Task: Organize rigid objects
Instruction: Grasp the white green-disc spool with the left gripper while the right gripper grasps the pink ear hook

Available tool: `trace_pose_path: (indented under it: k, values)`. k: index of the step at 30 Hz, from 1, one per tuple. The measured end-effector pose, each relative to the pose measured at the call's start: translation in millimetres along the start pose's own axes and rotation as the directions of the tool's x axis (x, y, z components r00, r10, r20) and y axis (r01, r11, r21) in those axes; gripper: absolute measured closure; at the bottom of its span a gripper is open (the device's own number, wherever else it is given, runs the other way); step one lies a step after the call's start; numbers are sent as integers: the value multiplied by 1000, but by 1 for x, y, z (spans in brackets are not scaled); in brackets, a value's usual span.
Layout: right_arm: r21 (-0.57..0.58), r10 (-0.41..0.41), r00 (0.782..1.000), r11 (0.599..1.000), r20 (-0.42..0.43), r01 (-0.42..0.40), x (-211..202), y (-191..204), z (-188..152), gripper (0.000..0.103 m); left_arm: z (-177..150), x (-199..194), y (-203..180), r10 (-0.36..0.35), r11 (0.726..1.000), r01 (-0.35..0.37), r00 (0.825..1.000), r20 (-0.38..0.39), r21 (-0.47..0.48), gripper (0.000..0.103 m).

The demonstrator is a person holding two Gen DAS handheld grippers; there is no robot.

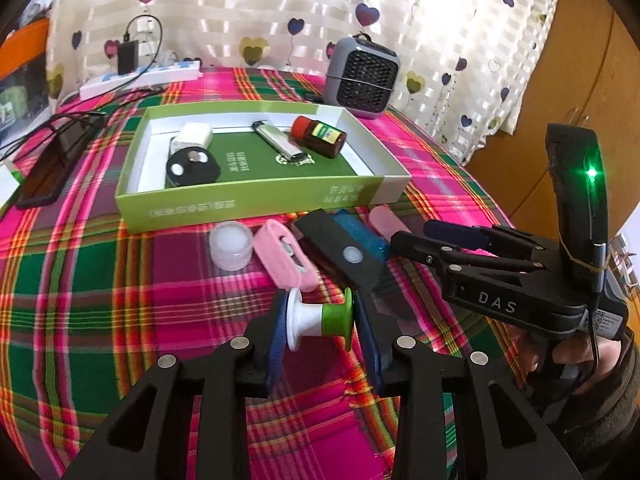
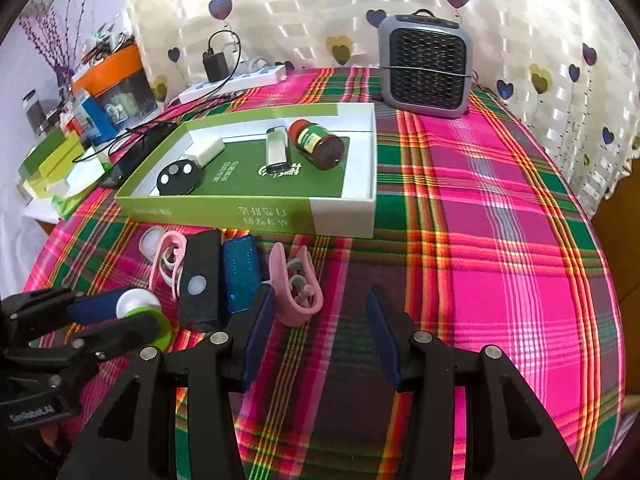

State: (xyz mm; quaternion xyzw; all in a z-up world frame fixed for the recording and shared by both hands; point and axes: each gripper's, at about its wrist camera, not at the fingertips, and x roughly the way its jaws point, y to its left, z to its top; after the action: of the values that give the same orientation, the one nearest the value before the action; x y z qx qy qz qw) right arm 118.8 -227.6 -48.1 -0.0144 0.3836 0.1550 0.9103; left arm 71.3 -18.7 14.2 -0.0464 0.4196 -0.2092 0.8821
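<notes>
My left gripper (image 1: 320,330) is shut on a white and green spool-shaped object (image 1: 320,322), held just above the plaid cloth; it also shows in the right wrist view (image 2: 138,308). My right gripper (image 2: 320,332) is open and empty, near a pink clip (image 2: 298,288). In front lie a clear round jar (image 1: 232,248), a second pink clip (image 1: 286,260), a black bar with a white button (image 1: 340,254) and a blue block (image 1: 362,232). The green and white box (image 1: 256,200) holds a brown bottle (image 1: 318,136), a lighter (image 1: 276,140), a white charger (image 1: 194,136) and a black key fob (image 1: 192,166).
A grey heater (image 2: 426,66) stands behind the box. A power strip (image 1: 140,78) with a plugged adapter lies at the back left. A black phone (image 1: 52,164) with cables lies left of the box. Boxes and clutter (image 2: 80,128) stand off the table's left.
</notes>
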Motion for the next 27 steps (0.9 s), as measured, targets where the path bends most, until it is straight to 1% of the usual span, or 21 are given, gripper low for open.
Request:
trace_pose_path:
  k: [8,14,19,26,27]
  values:
    - [-13,-34,999,999,-19,34,8,-1,6,55,-1,-2,6,-6,1000,6,1000,3,-7,71]
    - [12,-52,998,999,-31,53,14,-8,9,55,-2,-2,5,-10,1000,10,1000,-5,-1,71]
    - [-49,-96,995,994,-32,94,17,1,9,55,-2,-1,5,-9,1000,9,1000,-7,2,71]
    - [-77,-105,994,992,-23,103,16,3,9,55,-2,3,-1,5,1000,-5,1000,-23,28,71]
    - [-87,-105,994,991,-19,103,16,4,8,58,-2,4,-2,7,999,-6,1000,-25,31,71]
